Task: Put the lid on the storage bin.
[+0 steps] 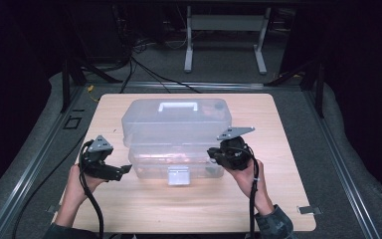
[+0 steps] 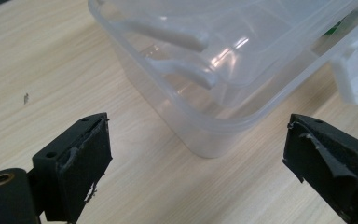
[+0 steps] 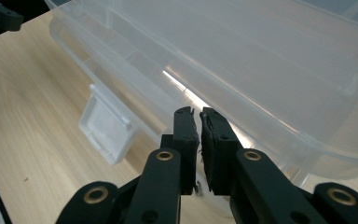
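While the clear box (image 1: pixel 176 134) is set mid-table (image 1: pixel 278 209), the left gripper (image 1: pixel 122 171) is held open by its near-left corner, the right gripper (image 1: pixel 212 153) closed, empty, at its near-right edge.

A light wooden tabletop (image 1: pixel 144 209) is sitting on dark grey carpeted flooring (image 1: pixel 348 144). Behind it, a white metal stand (image 1: pixel 226 37) is standing among black cables (image 1: pixel 149 64), the surroundings lying in darkness.

A wooden table (image 1: pixel 129 209) bears a clear plastic box (image 1: pixel 176 124).
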{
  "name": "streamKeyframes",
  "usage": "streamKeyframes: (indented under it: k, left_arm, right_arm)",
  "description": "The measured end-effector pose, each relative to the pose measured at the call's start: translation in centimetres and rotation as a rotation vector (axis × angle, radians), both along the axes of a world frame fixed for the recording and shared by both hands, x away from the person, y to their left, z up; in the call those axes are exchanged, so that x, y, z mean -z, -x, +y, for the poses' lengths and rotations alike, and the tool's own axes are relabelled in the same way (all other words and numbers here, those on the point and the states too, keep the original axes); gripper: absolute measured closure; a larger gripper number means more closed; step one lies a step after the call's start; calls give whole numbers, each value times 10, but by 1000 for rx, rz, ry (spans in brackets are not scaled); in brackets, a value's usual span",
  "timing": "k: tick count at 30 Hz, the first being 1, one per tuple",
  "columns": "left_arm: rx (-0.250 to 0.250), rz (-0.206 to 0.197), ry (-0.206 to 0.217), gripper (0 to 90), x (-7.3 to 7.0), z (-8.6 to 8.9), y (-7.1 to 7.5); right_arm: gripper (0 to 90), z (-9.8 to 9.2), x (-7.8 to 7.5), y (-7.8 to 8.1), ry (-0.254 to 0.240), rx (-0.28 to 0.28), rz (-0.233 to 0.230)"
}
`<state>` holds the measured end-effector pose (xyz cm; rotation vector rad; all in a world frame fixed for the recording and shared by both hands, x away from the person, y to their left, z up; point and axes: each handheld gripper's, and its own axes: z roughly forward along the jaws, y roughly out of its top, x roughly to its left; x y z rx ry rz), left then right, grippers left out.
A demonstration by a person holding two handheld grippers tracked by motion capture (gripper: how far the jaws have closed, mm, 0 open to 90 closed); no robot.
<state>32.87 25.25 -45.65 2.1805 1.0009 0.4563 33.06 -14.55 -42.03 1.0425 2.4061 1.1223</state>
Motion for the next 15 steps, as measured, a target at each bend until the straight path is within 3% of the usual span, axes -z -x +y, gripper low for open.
streamKeyframes:
  k: [3, 6, 10, 15]
  left_arm:
    - [-8, 14, -1, 54, 5, 2, -3]
    - [-8, 16, -5, 39, 9, 3, -6]
    - [-32, 17, 0, 21, 14, 7, -8]
    - [-48, 24, -6, 0, 22, 10, -10]
  right_arm:
    - [852, -2, 5, 4, 2, -8, 18]
    - [850, -3, 16, 6, 13, -14, 67]
    - [847, -4, 42, 4, 45, -28, 155]
    - [824, -12, 72, 10, 105, -47, 215]
